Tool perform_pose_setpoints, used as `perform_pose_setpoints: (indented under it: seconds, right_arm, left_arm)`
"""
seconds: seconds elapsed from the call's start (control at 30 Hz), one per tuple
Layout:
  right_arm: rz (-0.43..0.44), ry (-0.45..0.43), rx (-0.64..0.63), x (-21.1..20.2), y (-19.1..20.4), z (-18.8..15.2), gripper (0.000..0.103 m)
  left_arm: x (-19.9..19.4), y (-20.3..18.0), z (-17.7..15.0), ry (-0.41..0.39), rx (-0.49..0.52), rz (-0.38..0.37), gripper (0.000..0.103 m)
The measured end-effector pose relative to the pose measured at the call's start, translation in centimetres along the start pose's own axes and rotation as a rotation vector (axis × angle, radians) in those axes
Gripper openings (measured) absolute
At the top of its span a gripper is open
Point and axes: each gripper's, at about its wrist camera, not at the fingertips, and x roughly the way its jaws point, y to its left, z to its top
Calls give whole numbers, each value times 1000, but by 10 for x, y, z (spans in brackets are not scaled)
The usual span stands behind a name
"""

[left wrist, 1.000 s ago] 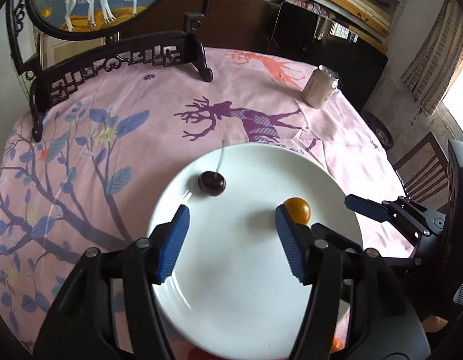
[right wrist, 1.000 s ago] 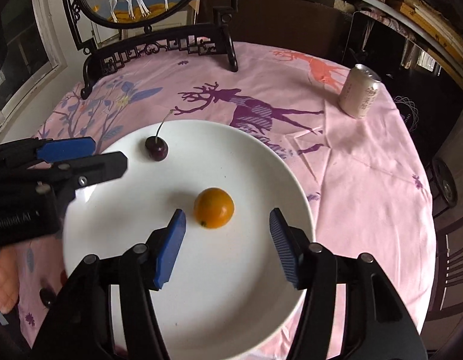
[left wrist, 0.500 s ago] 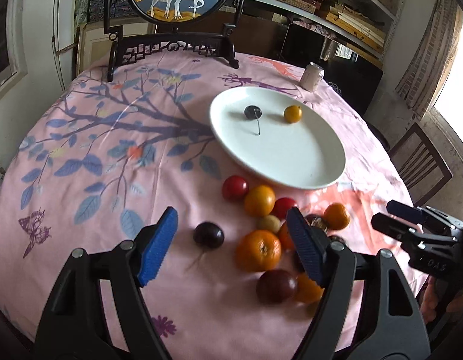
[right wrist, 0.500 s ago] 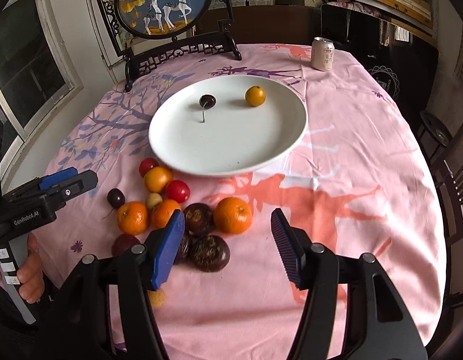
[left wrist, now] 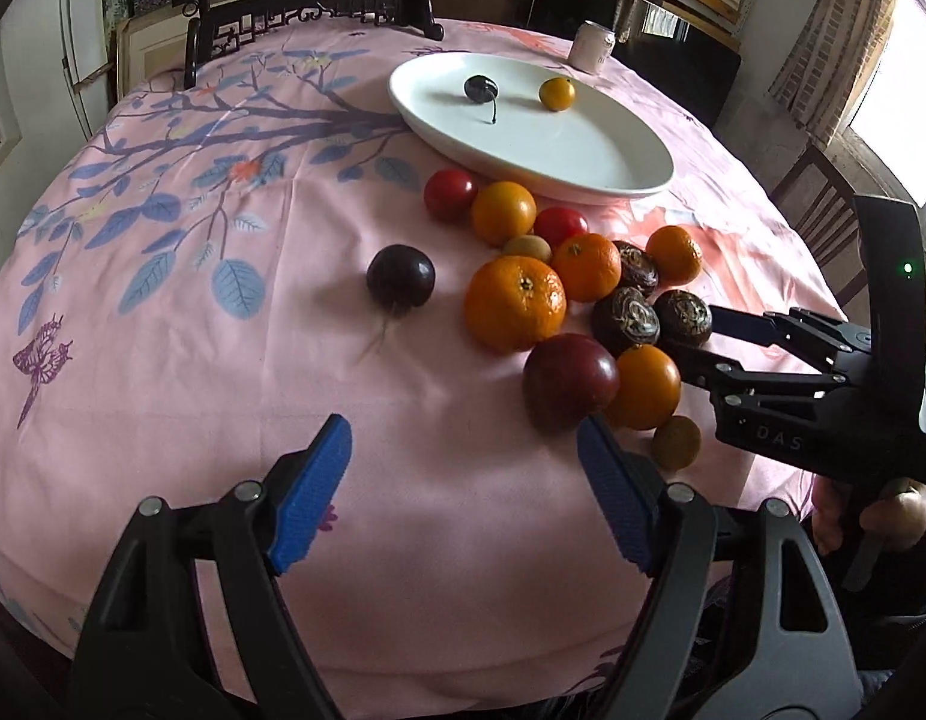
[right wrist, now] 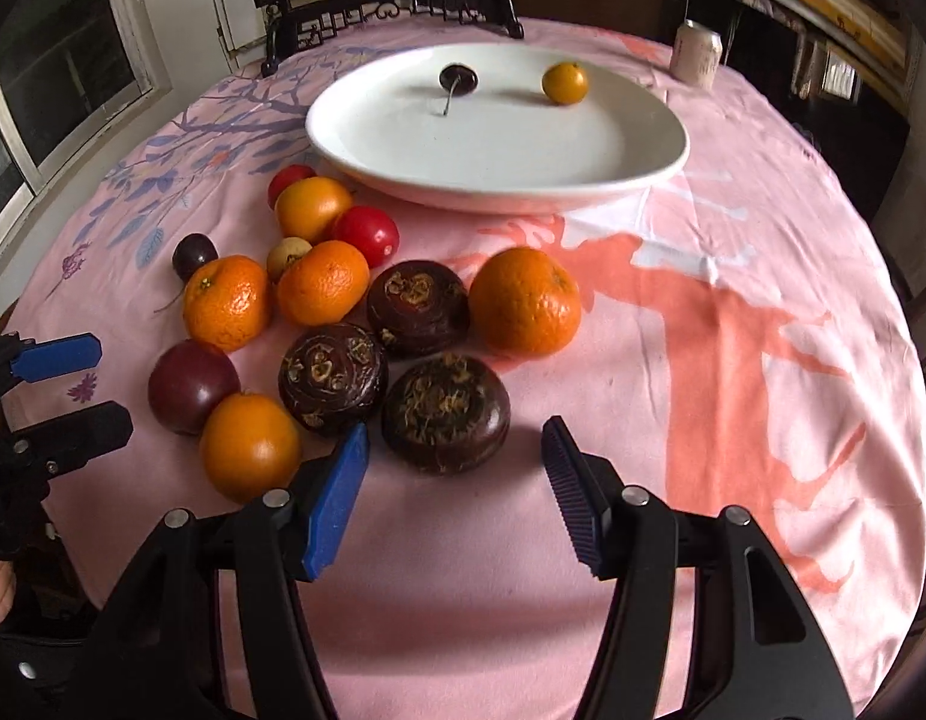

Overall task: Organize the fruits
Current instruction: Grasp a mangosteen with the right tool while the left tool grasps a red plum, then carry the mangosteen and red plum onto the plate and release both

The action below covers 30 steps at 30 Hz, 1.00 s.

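Observation:
A white plate (left wrist: 601, 163) (right wrist: 613, 174) holds a dark cherry (left wrist: 481, 88) (right wrist: 458, 76) and a small orange fruit (left wrist: 557, 93) (right wrist: 564, 82). Several fruits lie in a pile on the cloth in front of it: mandarins (left wrist: 515, 303) (right wrist: 524, 300), red tomatoes (left wrist: 450, 194) (right wrist: 366, 235), dark brown bulbs (right wrist: 446, 413) (left wrist: 626, 320), a dark plum (left wrist: 571, 381) (right wrist: 192, 386) and a lone dark cherry (left wrist: 401, 275). My left gripper (left wrist: 463, 486) is open and empty, low over the cloth near the plum. My right gripper (right wrist: 456, 492) is open and empty just in front of the nearest brown bulb.
A drink can (left wrist: 592, 47) (right wrist: 695, 52) stands behind the plate. A carved black stand with a round picture (left wrist: 318, 6) (right wrist: 390, 0) sits at the table's far edge. A wooden chair (left wrist: 823, 210) stands to the right. The pink cloth (left wrist: 162, 360) covers the round table.
Both grippers have pulled back from over the plate to the near edge of the table and come lower toward the fruit pile. Both stay open and empty.

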Motion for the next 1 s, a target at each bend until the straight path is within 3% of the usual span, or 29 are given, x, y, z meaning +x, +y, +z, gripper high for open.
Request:
perform_pose_setpoints:
  seconds: [0.03, 0.23, 0.47, 0.5, 0.63, 1.0]
  right_arm:
    - [0, -14, -19, 0, 3, 0, 42]
    - [-13, 3, 18, -23, -4, -7, 42]
    - [-14, 2, 81, -38, -21, -19, 42]
    - [-5, 3, 85, -38, -22, -20, 42]
    - [9, 3, 99, -38, -23, -22, 42]
    - [43, -33, 124, -50, -25, -19, 42]
  left_arm:
    - [2, -1, -1, 9, -2, -4, 79]
    - [10, -11, -3, 37, 25, -36, 79]
    - [31, -36, 7, 26, 89, 31, 77]
    - [31, -38, 9, 28, 87, 17, 74]
    - [33, -48, 12, 29, 102, -23, 40]
    - [3, -39, 18, -35, 51, -38, 39]
